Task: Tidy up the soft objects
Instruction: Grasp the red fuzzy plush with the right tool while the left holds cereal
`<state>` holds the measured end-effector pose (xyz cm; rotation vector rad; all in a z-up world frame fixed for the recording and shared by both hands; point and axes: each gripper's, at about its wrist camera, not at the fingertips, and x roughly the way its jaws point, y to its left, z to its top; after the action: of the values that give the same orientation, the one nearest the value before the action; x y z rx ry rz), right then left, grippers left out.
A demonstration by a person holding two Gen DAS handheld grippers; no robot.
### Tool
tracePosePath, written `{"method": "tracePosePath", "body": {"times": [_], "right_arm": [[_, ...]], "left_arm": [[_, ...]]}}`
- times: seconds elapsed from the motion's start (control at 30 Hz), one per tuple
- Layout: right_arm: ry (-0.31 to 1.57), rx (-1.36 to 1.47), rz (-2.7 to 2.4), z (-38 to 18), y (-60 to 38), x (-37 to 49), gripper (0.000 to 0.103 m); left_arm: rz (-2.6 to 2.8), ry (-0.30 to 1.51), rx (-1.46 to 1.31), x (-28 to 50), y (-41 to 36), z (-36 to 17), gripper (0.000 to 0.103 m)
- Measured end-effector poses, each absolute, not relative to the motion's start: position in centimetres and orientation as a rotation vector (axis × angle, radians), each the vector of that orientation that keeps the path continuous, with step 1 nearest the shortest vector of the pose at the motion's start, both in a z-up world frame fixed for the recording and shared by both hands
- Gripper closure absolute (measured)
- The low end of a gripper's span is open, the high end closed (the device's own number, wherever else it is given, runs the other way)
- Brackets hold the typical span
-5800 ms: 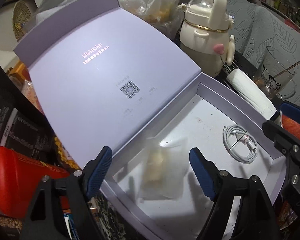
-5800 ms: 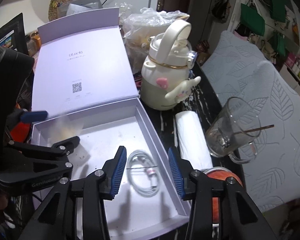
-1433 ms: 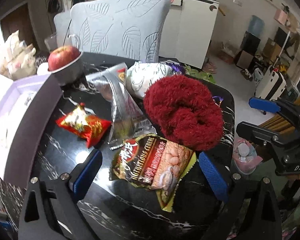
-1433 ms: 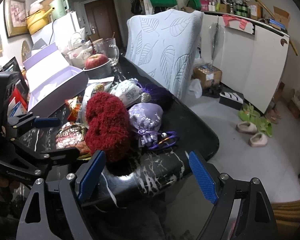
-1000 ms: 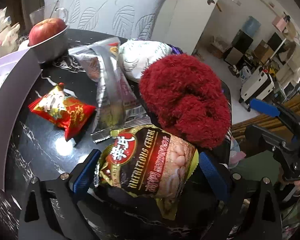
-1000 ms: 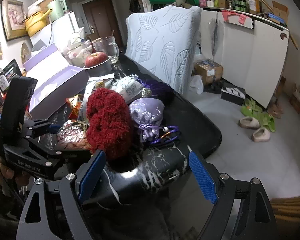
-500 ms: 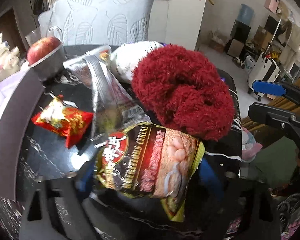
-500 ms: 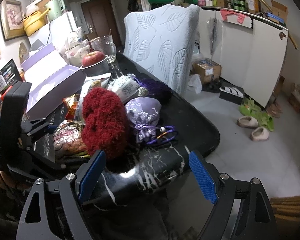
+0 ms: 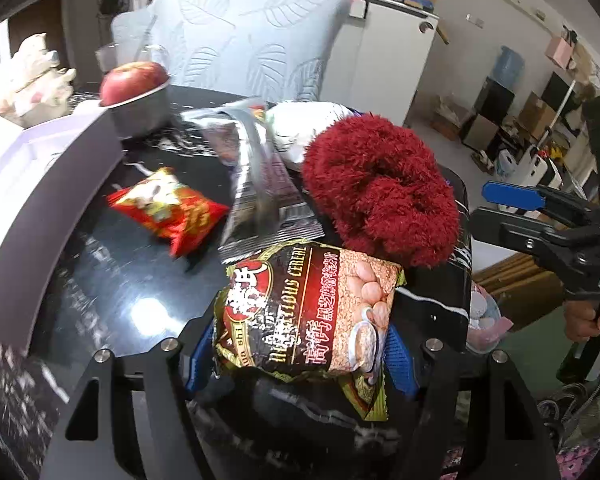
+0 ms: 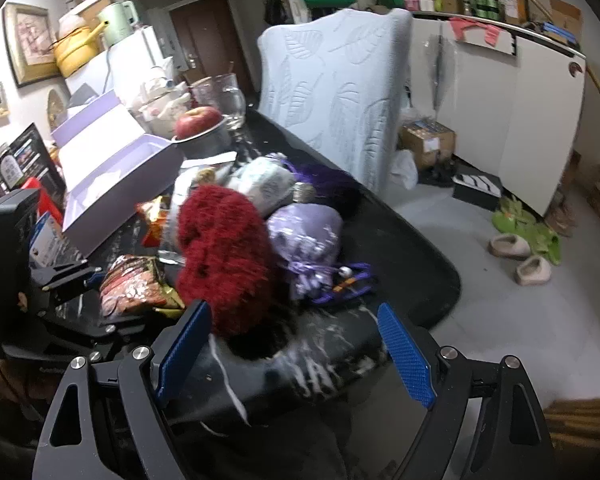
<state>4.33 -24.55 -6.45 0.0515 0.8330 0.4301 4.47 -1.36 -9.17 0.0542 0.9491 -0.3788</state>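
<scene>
The cereal packet [image 9: 308, 312] is found between the pads of the left tool [image 9: 300, 352], near the desk [image 9: 112, 280] edge closest to the person; the jaws have just been closing and are pressed on its sides. The right tool [image 10: 296, 348] is held wide open and empty. A firm, even squeeze is advised before lifting, the red fluffy bundle [image 9: 380, 196] behind being kept clear, then carriage to the lilac box [image 10: 116, 176].

Dark-red fuzzy bundle [image 9: 380, 196], lilac box [image 10: 112, 168] (leaf-patterned pale-blue cushion [image 9: 256, 36]).
</scene>
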Motion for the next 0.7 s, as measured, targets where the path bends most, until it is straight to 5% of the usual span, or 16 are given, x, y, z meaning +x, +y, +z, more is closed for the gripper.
{"method": "tracePosePath", "body": {"times": [0.43,0.5,0.57,0.7], "right_arm": [[0.817,-0.012,0.521,-7.3,-19.5,5.3,0.018],[0.812,-0.031,0.523,-7.6,-18.8,5.3,0.026],[0.826,-0.043,0.505,-8.0,-18.4,5.5,0.051],[0.856,0.027,0.53,-8.3,-19.0,5.4,0.063]], "left_arm": [[-0.241,0.933,-0.075,-0.1,2.8,-7.9,0.033],[-0.223,0.93,-0.083,-0.5,3.2,-7.7,0.033],[-0.211,0.927,-0.089,-0.9,3.5,-7.6,0.033],[-0.205,0.92,-0.095,-1.6,3.9,-7.6,0.033]]}}
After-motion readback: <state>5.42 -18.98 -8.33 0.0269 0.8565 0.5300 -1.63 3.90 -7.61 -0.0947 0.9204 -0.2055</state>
